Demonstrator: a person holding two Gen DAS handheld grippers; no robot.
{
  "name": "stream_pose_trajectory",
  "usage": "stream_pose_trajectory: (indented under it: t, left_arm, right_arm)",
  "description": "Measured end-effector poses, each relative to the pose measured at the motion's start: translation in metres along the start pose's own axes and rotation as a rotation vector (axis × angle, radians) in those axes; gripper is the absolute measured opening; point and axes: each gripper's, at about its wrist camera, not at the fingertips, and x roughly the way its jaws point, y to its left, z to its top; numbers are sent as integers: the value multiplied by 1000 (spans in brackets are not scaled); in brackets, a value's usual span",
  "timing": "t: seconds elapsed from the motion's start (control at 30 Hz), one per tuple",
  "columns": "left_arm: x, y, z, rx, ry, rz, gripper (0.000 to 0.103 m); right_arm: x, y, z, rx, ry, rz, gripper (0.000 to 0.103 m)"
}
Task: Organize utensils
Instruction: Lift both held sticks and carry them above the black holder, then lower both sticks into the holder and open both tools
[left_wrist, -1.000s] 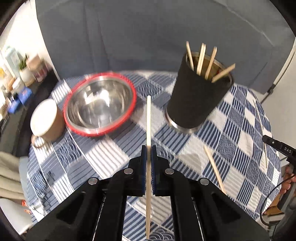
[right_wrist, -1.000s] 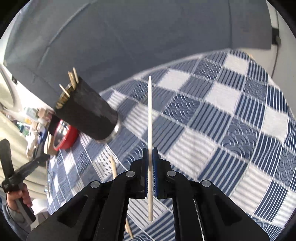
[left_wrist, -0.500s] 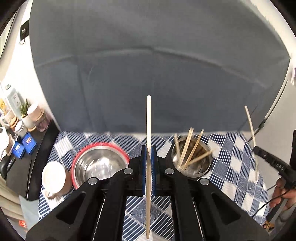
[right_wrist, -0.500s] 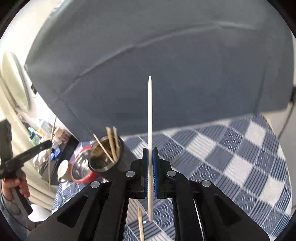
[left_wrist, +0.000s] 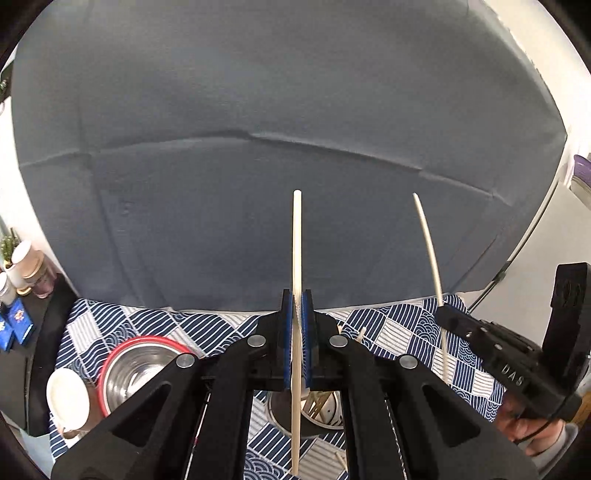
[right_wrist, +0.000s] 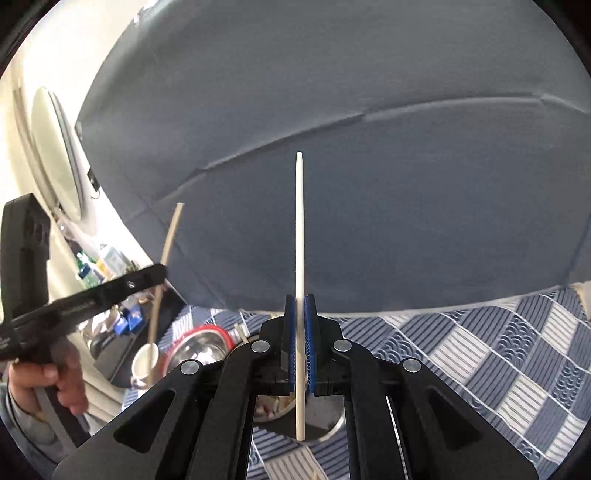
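Observation:
My left gripper (left_wrist: 296, 295) is shut on a pale wooden chopstick (left_wrist: 296, 240) and holds it upright. Its lower end hangs over the open mouth of the black utensil holder (left_wrist: 317, 410), which has several chopsticks in it. My right gripper (right_wrist: 300, 299) is shut on a white chopstick (right_wrist: 300, 221), also upright, with its lower end over the same holder (right_wrist: 317, 417). Each gripper shows in the other's view: the right one (left_wrist: 441, 314) with its stick at right, the left one (right_wrist: 162, 273) at left.
A red-rimmed steel bowl (left_wrist: 136, 373) and a white-lidded paper cup (left_wrist: 68, 400) stand left of the holder on the blue checked tablecloth (left_wrist: 406, 332). A loose chopstick (left_wrist: 341, 461) lies near the holder. A grey backdrop (left_wrist: 258, 147) stands behind the table. Small items sit on a side shelf (left_wrist: 18, 280).
Both grippers have tilted up from looking down at the table and moved in over the holder. The two chopsticks now stand upright above its mouth. Both grips are unchanged.

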Motion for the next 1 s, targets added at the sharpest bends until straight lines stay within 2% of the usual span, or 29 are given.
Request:
stream_pose_trajectory:
  t: [0.2,0.53,0.8,1.0]
  left_arm:
    - [22,-2,2,-24,-27,-48,5]
    - [53,-9,-4,-6,-75,-145,5]
    - [55,1,-32,-40,-207,-208,5]
    - [56,2,-52,-26,-219,-211,5]
  right_arm:
    - [28,0,-3,40,-3,60,5]
    - [51,2,-29,13,-102,120,5]
    - [56,6,-55,-36,-149,87,5]
    - [54,9,-72,-60,-181,63,5]
